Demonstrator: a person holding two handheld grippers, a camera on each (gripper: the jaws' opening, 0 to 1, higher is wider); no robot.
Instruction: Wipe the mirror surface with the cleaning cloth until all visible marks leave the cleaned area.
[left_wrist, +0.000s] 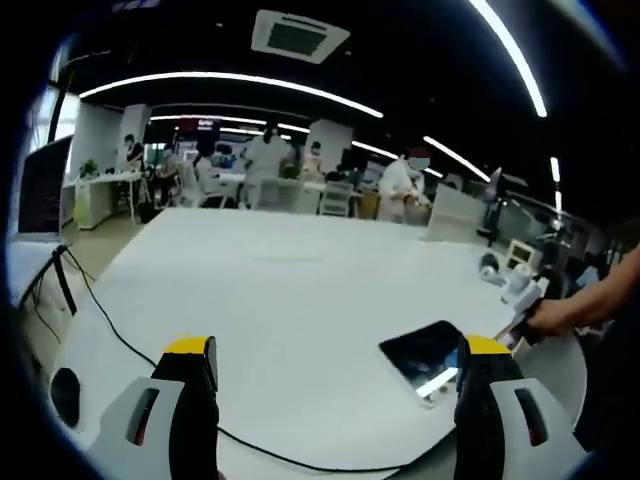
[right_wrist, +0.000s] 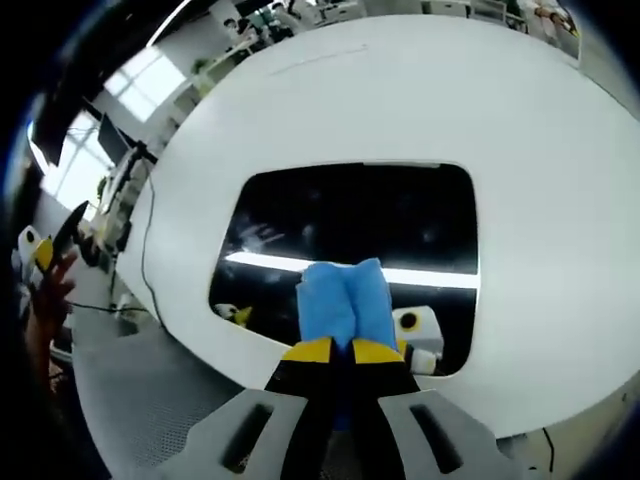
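In the right gripper view a dark rectangular mirror (right_wrist: 350, 225) lies flat on the white table (right_wrist: 520, 120). My right gripper (right_wrist: 343, 350) is shut on a blue cleaning cloth (right_wrist: 345, 300), which rests on the mirror's near edge. Faint whitish smears (right_wrist: 255, 237) show on the glass at its left part. In the left gripper view the same mirror (left_wrist: 425, 352) lies at the table's right, and a hand holds the right gripper (left_wrist: 520, 300) just beyond it. My left gripper (left_wrist: 338, 365) hangs open above the table with nothing between its jaws.
A black cable (left_wrist: 110, 320) runs across the table's left side and along its near edge. People stand at desks at the back of the room (left_wrist: 270, 160). Small white items (left_wrist: 495, 268) sit at the table's far right. A person's hand (right_wrist: 45, 290) shows at the left.
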